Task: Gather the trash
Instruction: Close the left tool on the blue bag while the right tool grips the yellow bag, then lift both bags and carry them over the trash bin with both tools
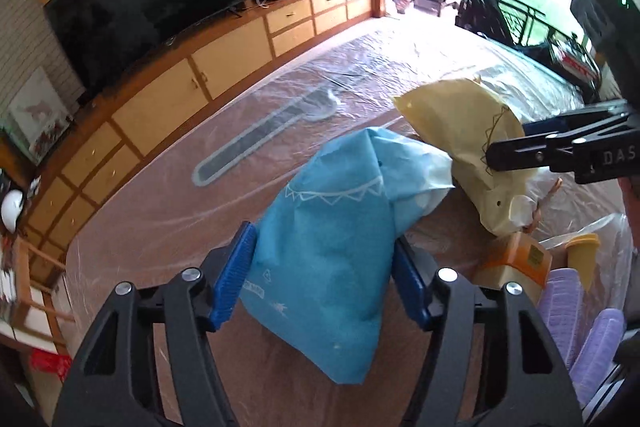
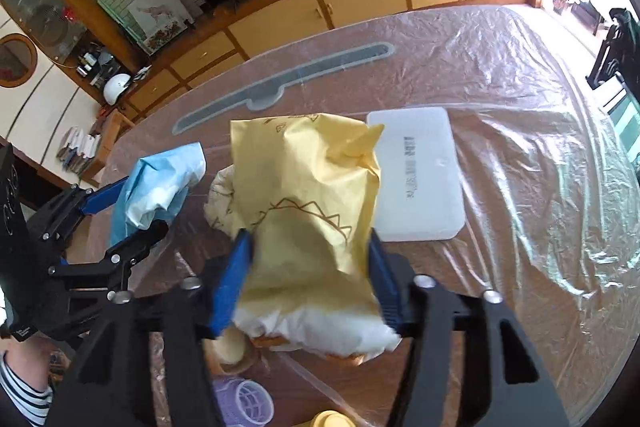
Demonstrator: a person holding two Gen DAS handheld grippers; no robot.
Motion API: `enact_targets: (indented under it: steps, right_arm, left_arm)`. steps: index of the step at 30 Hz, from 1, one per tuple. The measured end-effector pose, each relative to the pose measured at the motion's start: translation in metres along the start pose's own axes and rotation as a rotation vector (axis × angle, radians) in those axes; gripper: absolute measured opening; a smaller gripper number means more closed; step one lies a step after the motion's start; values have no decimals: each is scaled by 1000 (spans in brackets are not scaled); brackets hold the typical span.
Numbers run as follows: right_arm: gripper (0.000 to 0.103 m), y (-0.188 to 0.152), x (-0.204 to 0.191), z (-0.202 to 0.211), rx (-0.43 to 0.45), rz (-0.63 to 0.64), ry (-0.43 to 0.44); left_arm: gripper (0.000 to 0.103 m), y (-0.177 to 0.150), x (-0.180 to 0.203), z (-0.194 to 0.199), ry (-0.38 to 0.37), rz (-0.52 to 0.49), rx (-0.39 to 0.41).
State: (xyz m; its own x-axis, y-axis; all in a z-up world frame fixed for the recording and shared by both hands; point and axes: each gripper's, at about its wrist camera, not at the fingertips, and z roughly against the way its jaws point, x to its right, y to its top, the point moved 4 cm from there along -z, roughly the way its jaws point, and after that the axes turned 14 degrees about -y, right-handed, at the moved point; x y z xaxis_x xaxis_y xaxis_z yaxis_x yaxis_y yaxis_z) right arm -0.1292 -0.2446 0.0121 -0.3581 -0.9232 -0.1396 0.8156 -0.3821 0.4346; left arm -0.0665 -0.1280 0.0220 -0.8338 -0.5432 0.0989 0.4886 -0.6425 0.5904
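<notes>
Between left tongs [image 1: 324,267]: blue bag [image 1: 328,243], pads pressed on both flanks, long axis running away up the bench [image 2: 520,147]. Just right: yellow bag [image 2: 304,211], likewise pinched in right tongs [image 2: 308,279]. Each bag dead ahead of its own tongs; lift straight.

- Our left hand-held gripper [image 1: 324,279] has matte black linkage arms with triangular cut-outs, joined by round silver screw heads.
- Its two fingers [image 1: 234,277] carry bright blue ribbed pads.
- Our right hand-held gripper [image 2: 310,275] is built the same way: black arms, silver pivots, blue ribbed pads [image 2: 230,285].
- White letters "DAS" are printed on the black side of the right one as the left wrist view shows it.
- A small green light glows on the black housing above those letters.
- We wear a sleeve [image 2: 24,393] striped dark navy and white.
</notes>
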Motion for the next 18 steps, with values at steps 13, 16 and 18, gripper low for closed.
enact_targets:
  steps: [13, 16, 18]
  right_arm:
    - [40, 1, 9, 26, 74, 7, 80]
    - [40, -1, 12, 33, 93, 19, 73]
    - [40, -2, 14, 35, 99, 26, 70]
  left_arm:
    - [53, -26, 2, 29, -21, 171, 97]
    - [49, -25, -2, 32, -31, 199, 103]
    - [48, -25, -3, 32, -30, 205, 101]
